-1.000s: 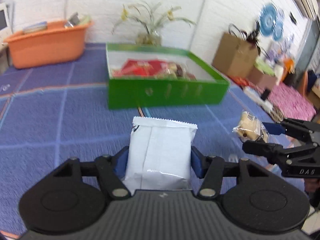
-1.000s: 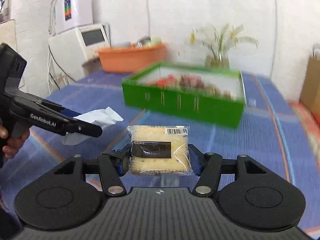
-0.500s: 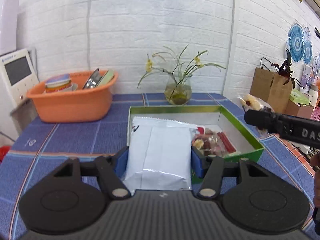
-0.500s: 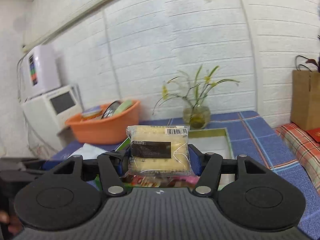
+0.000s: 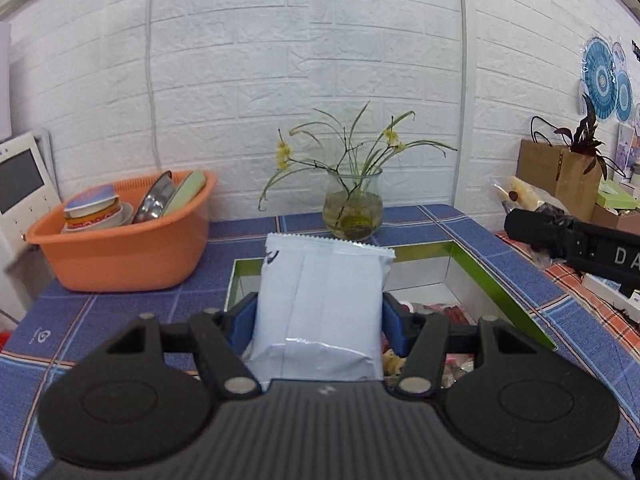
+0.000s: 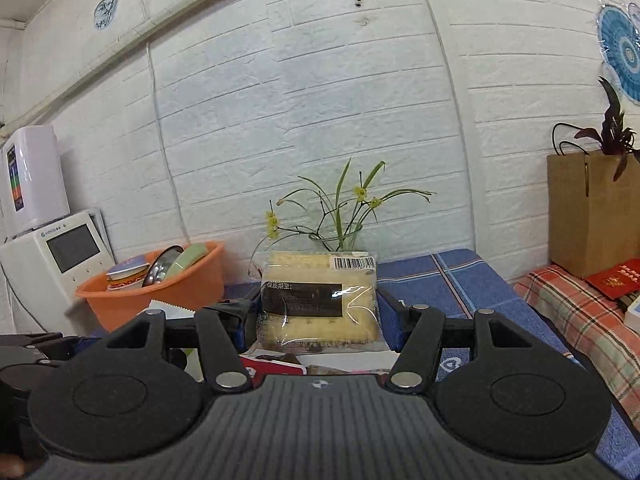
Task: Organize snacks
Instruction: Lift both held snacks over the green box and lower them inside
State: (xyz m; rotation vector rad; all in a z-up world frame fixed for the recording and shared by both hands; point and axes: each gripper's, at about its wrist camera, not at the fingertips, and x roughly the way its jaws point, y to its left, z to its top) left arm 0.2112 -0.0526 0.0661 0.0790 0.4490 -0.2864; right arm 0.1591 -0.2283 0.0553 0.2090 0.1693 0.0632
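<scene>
My left gripper [image 5: 320, 322] is shut on a white snack packet [image 5: 320, 312] and holds it over the near left part of the green box [image 5: 496, 280], which holds several snacks. My right gripper [image 6: 318, 320] is shut on a clear-wrapped yellow biscuit pack [image 6: 320, 300] with a black label and a barcode, held above snacks in the box. The right gripper also shows in the left wrist view [image 5: 576, 240] at the right edge, above the box's right wall, with its wrapped pack [image 5: 520, 194] sticking out. The white packet's serrated edge [image 6: 170, 307] shows at the left of the right wrist view.
An orange basin [image 5: 124, 240] of dishes stands at the back left. A glass vase of flowers [image 5: 352, 208] stands behind the box by the white brick wall. A white appliance [image 6: 60, 264] is at far left, a brown paper bag [image 6: 592, 212] at right. A blue tiled cloth [image 5: 72, 320] covers the table.
Both grippers have lifted and moved forward from the table in front of the box to above it, carrying their packets. The views have tilted up towards the wall.
</scene>
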